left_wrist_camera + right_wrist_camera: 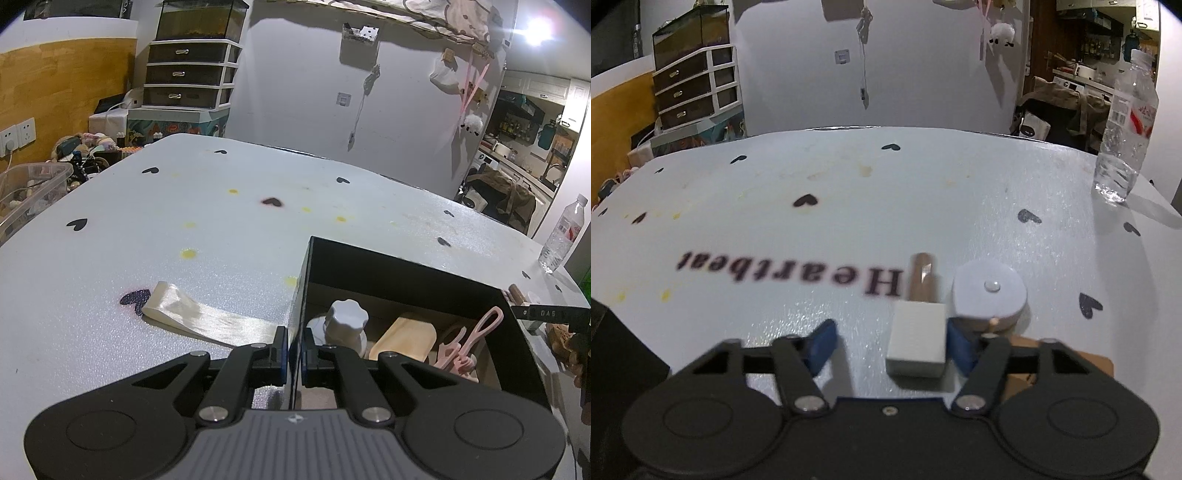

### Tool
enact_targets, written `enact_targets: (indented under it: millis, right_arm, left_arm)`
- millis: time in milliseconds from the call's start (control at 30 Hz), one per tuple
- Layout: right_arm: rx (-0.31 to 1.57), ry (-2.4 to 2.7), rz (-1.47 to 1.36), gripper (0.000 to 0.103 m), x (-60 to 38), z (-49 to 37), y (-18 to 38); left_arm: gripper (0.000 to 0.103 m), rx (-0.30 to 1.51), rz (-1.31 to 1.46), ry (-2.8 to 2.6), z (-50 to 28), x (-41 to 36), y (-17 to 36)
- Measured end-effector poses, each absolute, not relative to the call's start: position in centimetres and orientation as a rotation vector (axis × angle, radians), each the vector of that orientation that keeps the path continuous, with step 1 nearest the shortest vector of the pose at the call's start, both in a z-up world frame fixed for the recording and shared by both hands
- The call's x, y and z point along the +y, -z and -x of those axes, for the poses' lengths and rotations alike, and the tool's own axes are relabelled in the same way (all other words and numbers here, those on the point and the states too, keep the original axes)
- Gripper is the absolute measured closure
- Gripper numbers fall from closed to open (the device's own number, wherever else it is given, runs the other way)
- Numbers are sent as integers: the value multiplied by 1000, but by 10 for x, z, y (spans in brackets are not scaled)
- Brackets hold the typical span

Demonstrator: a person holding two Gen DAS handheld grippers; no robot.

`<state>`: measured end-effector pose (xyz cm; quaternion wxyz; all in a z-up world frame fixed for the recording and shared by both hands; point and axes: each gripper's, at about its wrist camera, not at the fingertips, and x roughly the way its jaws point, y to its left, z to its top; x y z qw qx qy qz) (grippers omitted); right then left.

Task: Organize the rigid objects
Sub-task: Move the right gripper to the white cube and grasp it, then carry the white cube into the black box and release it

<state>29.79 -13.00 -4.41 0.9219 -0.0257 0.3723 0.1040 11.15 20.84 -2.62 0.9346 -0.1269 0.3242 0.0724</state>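
Observation:
My left gripper [294, 354] is shut on the left wall of an open black box [406, 273], one pad inside and one outside. In the box lie a white knobbed piece [347, 321], a tan wooden block [404, 338] and a pink clip [476, 339]. In the right wrist view my right gripper [892, 343] stands open around a white block [916, 341] on the table. The block rests against the right blue pad [960, 349], while the left pad [823, 343] is well clear of it. Just beyond lie a brown cylinder [923, 275] and a white round disc [990, 291].
A cream ribbon [207, 317] lies on the white heart-printed table [184, 206] left of the box. A water bottle [1123, 122] stands at the far right edge. A brown flat piece [1089, 363] sits beside my right fingers. Drawers and clutter stand beyond the table.

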Motion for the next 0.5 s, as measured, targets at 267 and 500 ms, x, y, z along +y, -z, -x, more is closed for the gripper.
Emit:
enact_targets:
  millis: [267, 500]
  right_arm:
    - [761, -207, 48, 71, -135, -296, 41]
    - [675, -432, -30, 71, -112, -260, -4]
  left_arm:
    - [97, 664, 261, -150, -113, 208, 28]
    - [97, 664, 262, -150, -113, 208, 28]
